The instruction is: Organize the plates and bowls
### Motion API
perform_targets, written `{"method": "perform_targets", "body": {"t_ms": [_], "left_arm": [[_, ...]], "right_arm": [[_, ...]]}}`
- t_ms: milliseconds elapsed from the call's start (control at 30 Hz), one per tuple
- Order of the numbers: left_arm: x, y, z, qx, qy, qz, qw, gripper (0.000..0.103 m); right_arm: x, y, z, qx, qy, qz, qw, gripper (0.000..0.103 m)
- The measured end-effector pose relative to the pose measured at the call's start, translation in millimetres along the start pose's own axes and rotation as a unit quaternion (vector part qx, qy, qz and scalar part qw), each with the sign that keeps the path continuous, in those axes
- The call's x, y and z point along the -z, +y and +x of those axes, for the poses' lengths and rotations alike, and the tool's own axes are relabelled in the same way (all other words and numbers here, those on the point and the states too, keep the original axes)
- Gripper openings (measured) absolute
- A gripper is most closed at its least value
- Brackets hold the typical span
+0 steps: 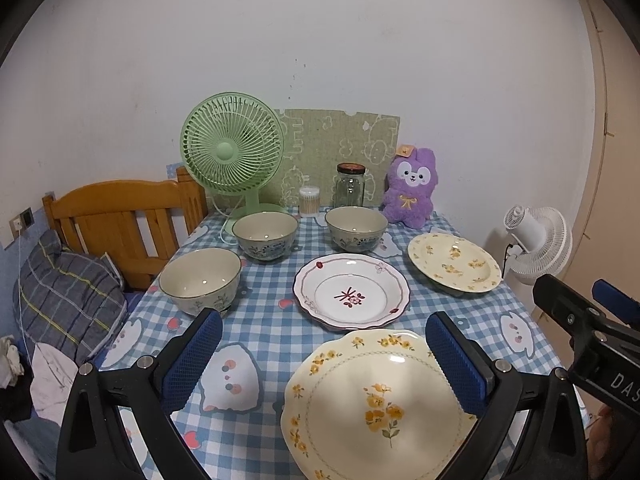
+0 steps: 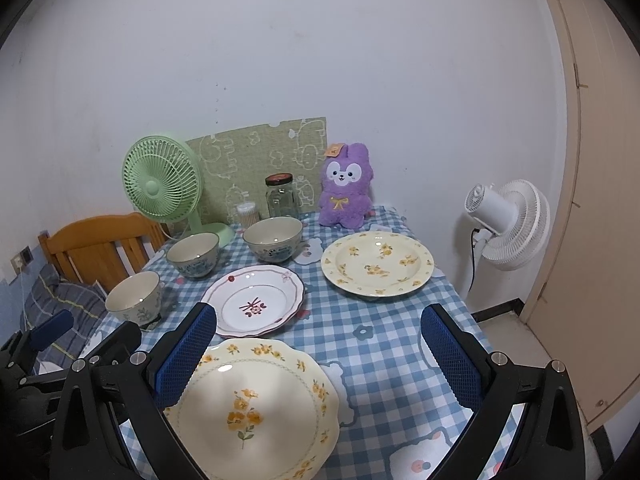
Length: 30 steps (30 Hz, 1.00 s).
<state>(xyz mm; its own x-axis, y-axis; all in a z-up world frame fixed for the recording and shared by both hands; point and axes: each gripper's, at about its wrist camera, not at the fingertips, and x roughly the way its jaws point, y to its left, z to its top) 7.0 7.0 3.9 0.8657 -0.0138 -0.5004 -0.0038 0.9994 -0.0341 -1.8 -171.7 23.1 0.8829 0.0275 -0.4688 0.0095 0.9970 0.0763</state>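
Blue-checked tablecloth [image 1: 276, 320] over a table against a white wall [image 1: 320, 40]. Three bowls: near one [image 1: 200, 280] at 10 o'clock, two more [image 1: 265, 234] [image 1: 356, 226] toward 12. Red-rimmed plate [image 1: 352, 294] at centre, yellow-flowered plate [image 1: 454, 262] at 2 o'clock, a scalloped one [image 1: 376, 404] nearest, none touching. Along the back: green fan [image 1: 232, 156], jar [image 1: 350, 186], purple plush [image 1: 412, 188]. Wooden headboard [image 1: 120, 220] at 9 o'clock, white fan [image 2: 508, 224] on the floor at 3. Left gripper [image 1: 324, 364] and right gripper [image 2: 318, 354] spread wide, holding nothing, hovering above the scalloped plate.

Glossy plates [image 2: 256, 408], seemingly cloth tablecloth [image 2: 380, 344]
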Motion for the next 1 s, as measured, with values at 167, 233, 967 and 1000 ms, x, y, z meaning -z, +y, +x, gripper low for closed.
{"method": "perform_targets", "body": {"t_ms": [167, 233, 967, 1000], "left_arm": [[3, -2, 3, 0.001, 0.007, 0.004, 1.0000, 0.102], [5, -2, 5, 0.007, 0.013, 0.001, 0.9999, 0.102], [30, -2, 48, -0.001, 0.066, 0.008, 0.9978, 0.095], [33, -2, 52, 0.000, 0.072, 0.009, 0.9974, 0.094]], "right_arm": [[2, 0, 1, 0.000, 0.002, -0.006, 1.000, 0.103], [3, 1, 3, -0.002, 0.010, -0.005, 1.000, 0.103], [32, 5, 49, -0.008, 0.067, -0.002, 0.998, 0.095], [34, 5, 53, -0.009, 0.072, -0.003, 0.997, 0.094]]}}
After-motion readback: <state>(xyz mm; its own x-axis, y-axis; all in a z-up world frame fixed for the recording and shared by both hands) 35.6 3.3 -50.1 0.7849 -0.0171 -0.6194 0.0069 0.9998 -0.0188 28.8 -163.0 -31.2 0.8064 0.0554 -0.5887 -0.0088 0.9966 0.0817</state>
